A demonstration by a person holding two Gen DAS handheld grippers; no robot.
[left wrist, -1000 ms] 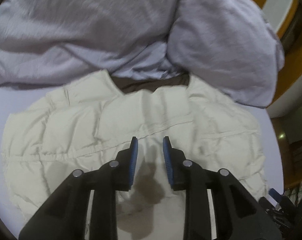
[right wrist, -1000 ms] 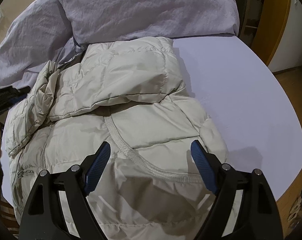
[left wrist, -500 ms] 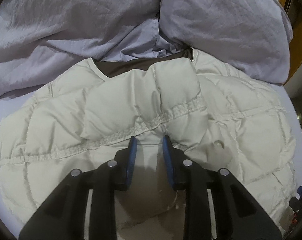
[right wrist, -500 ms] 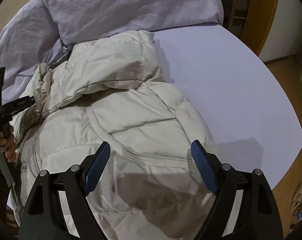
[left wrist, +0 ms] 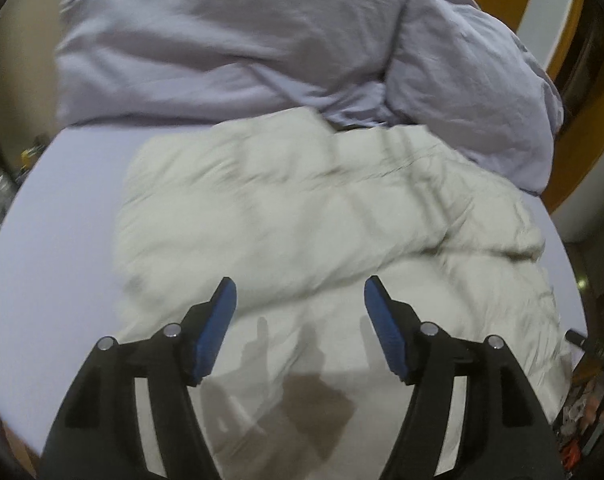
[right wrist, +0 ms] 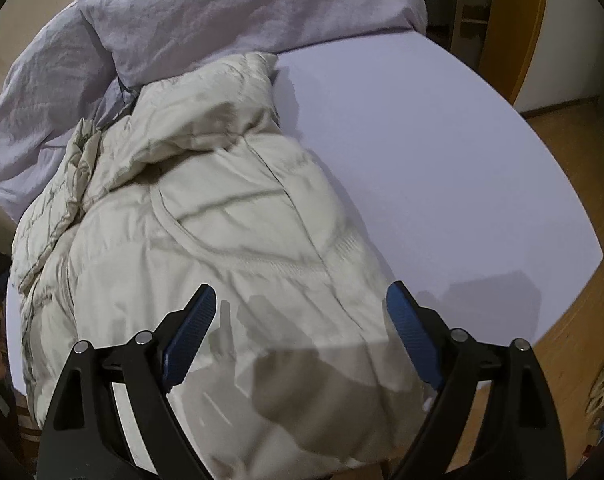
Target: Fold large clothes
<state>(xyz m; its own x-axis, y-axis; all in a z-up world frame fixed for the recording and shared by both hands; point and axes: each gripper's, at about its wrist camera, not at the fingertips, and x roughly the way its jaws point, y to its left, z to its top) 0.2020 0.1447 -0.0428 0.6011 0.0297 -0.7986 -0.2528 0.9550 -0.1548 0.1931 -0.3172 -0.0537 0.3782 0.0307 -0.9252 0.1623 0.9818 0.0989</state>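
Observation:
A cream quilted down jacket (left wrist: 302,208) lies on the lavender bed sheet (left wrist: 62,220), partly doubled over itself, with a fold ridge running across it. My left gripper (left wrist: 299,280) hovers above its near part; its jaws are opening and nothing sits between the blue pads. In the right wrist view the same jacket (right wrist: 222,208) shows a curved seam and a bunched edge at the left. My right gripper (right wrist: 301,286) hangs over the jacket's near end, its jaws opening wide, with no cloth pinched between them.
A crumpled lavender duvet (left wrist: 222,40) is piled along the far side of the bed, touching the jacket's far edge. Bare sheet (right wrist: 422,160) lies to the right of the jacket. Wooden floor (right wrist: 562,140) and an orange door frame (left wrist: 558,40) lie beyond the bed.
The left jaws went from nearly closed on the jacket's cloth to wide apart, and the left gripper swung sideways over the jacket. The right gripper slid along the jacket.

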